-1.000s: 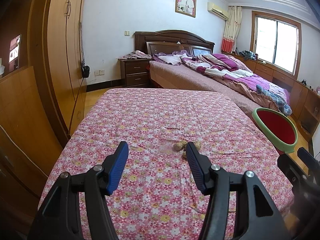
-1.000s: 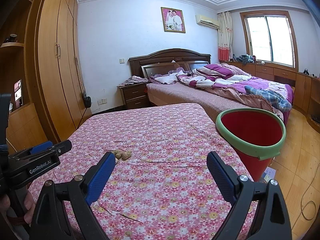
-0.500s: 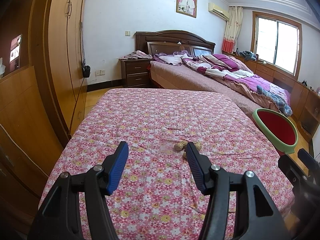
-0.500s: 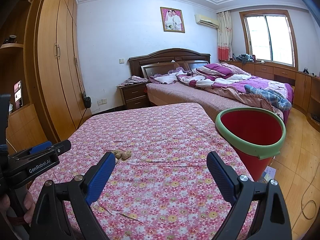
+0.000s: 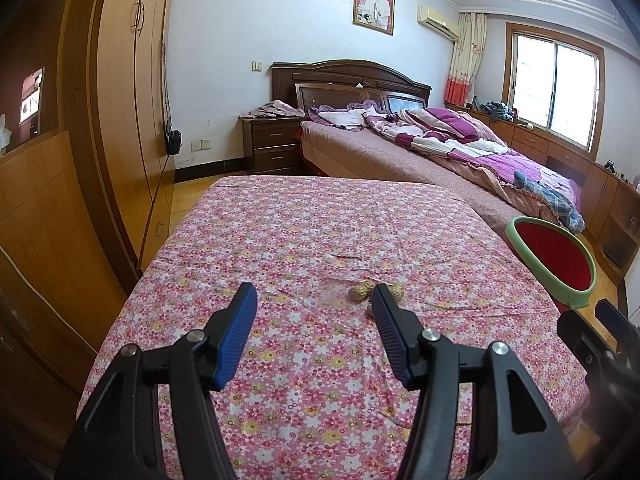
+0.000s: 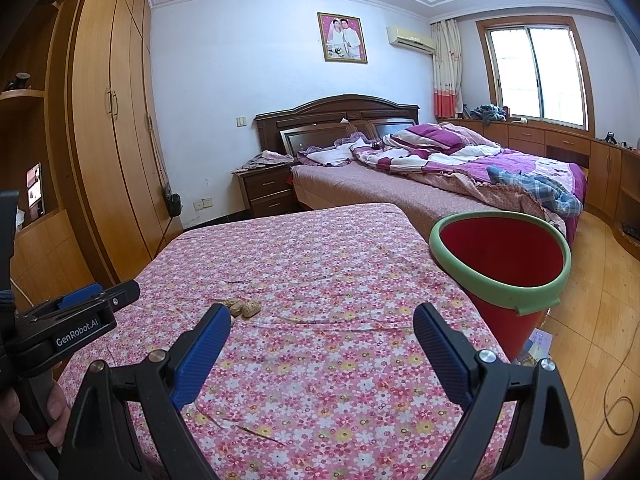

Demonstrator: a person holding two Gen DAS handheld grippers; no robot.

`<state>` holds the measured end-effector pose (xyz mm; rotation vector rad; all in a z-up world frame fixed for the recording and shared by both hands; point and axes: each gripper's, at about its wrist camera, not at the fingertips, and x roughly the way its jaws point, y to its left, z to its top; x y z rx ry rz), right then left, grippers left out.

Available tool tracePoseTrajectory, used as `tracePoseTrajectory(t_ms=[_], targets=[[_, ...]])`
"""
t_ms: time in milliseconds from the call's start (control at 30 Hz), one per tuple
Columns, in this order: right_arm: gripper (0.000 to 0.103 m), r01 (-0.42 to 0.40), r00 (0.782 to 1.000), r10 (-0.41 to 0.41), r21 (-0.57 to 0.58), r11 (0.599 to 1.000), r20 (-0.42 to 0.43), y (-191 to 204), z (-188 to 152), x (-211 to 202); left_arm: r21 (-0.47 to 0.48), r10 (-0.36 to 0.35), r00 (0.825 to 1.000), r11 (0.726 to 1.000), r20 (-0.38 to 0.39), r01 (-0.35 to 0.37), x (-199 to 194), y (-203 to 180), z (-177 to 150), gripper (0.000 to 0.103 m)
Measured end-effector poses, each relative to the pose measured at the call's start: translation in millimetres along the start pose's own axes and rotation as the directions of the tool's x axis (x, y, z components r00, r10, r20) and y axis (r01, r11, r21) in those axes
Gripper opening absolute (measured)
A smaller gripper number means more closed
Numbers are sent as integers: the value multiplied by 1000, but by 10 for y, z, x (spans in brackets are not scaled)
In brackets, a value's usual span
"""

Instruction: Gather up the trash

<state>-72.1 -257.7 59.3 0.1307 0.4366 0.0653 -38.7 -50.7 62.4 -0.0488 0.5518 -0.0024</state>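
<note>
Both hovering low, jaws apart: left hand-held gripper by peanut shells, right hand-held gripper over floral bed, red bin at right.

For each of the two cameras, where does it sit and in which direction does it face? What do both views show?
Left wrist: sits on the left claw, open above the floral bedspread, facing the headboard wall; its blue fingers show, and the right claw's black body at the right edge.
Right wrist: sits on the right claw, open, facing the same way from further right; the left claw and the person's fingers show at left.
Shared: peanut shells, red bin with green rim, bedspread.
</note>
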Motion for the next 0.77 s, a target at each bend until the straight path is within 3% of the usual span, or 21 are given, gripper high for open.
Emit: tracePoseTrajectory(t_ms=[767], targets=[[95,1,1000,-1,5,1000,1,-1,-7,5,-1,0,1000,1000,-1,0,-5,2,-4,60]])
